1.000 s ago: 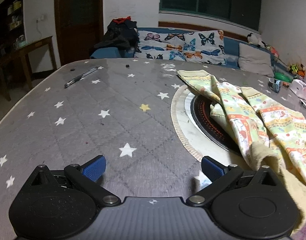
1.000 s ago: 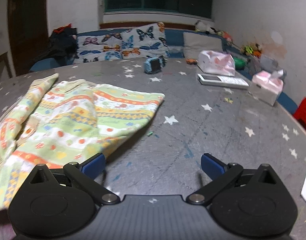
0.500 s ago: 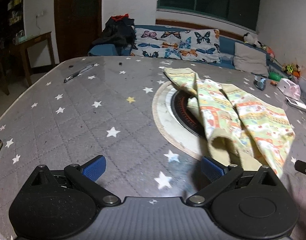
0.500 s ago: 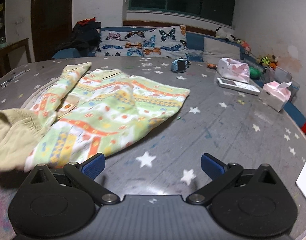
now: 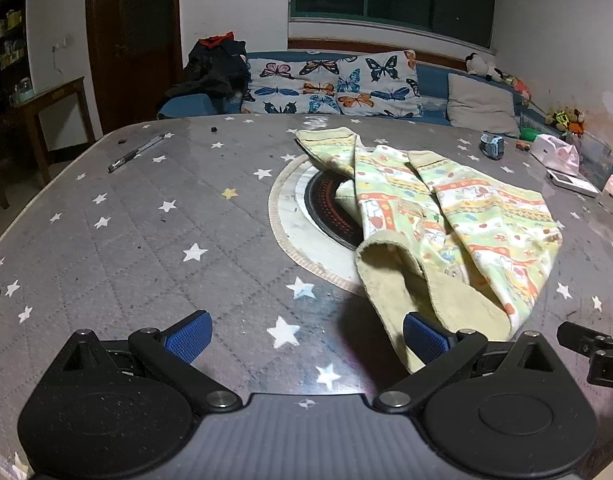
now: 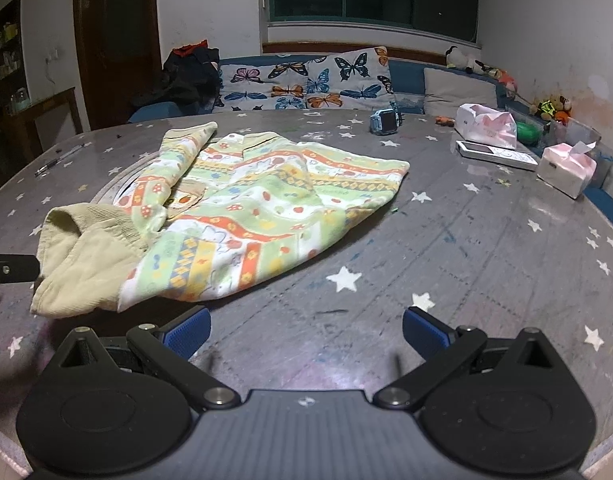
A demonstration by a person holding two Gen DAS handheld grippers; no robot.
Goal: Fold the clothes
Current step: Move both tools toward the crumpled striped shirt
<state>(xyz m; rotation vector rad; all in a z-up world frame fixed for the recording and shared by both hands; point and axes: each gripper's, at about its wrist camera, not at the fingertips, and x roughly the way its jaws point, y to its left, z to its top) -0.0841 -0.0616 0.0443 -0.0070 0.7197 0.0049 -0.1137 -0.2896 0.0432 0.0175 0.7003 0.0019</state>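
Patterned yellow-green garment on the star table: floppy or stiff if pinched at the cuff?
Likely floppy: the patterned yellow-green fleece garment lies in soft folds and its plain yellow ribbed cuff sags open. Probably light. It may drag rather than slide on the grey star-print tablecloth.

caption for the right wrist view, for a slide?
Open right gripper hovering over star-print table, facing a partly folded patterned garment.

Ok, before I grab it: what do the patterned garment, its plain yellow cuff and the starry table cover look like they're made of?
Patterned garment: soft, matte cloth, probably cotton knit; it drapes and creases loosely.
Yellow cuff: thicker ribbed knit; fine parallel ridges show along its edge.
Star-print table cover: looks like quilted fabric under clear glossy plastic or glass; diamond stitch lines show, and the far surface reflects light.
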